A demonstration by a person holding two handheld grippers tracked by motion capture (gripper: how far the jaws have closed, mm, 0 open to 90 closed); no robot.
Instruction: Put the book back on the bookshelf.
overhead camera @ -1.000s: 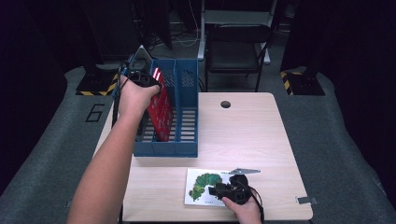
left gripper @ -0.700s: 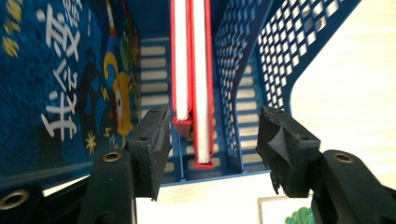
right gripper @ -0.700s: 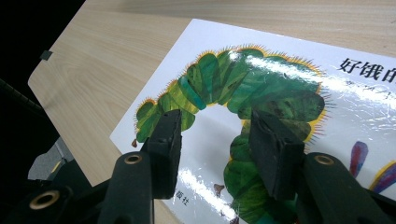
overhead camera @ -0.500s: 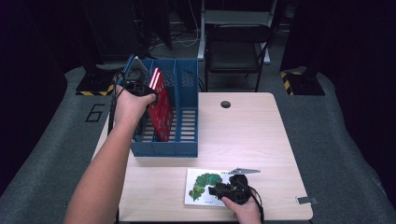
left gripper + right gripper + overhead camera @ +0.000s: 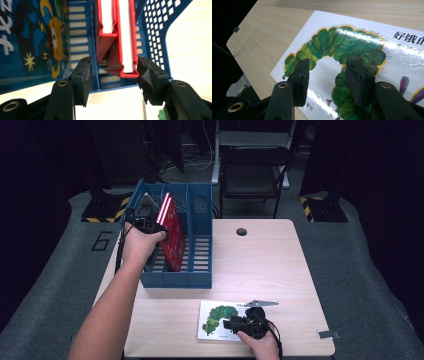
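Note:
A blue three-slot rack (image 5: 175, 279) stands on the table's left side. Two red books (image 5: 171, 237) lean in its middle slot, white page edges (image 5: 125, 37) up. My left gripper (image 5: 146, 221) hangs over the rack's far left end. Its jaws (image 5: 115, 75) have just been closing and straddle the nearer red book's corner (image 5: 123, 71) without pinching it. A white caterpillar book (image 5: 214, 321) lies flat near the front edge. My right gripper (image 5: 234, 324) rests open over its cover (image 5: 352, 50), jaws (image 5: 327, 75) apart with nothing between them.
A dark blue picture book (image 5: 30, 37) stands in the rack's left slot. The wooden table (image 5: 265, 265) has a round hole (image 5: 241, 231) and a small metal clip (image 5: 327, 334) at its right front. A black chair (image 5: 255, 165) stands behind the table.
My left hand has sunk toward the rack, and the red book has gone down into the middle slot. The right hand has kept still on the caterpillar book.

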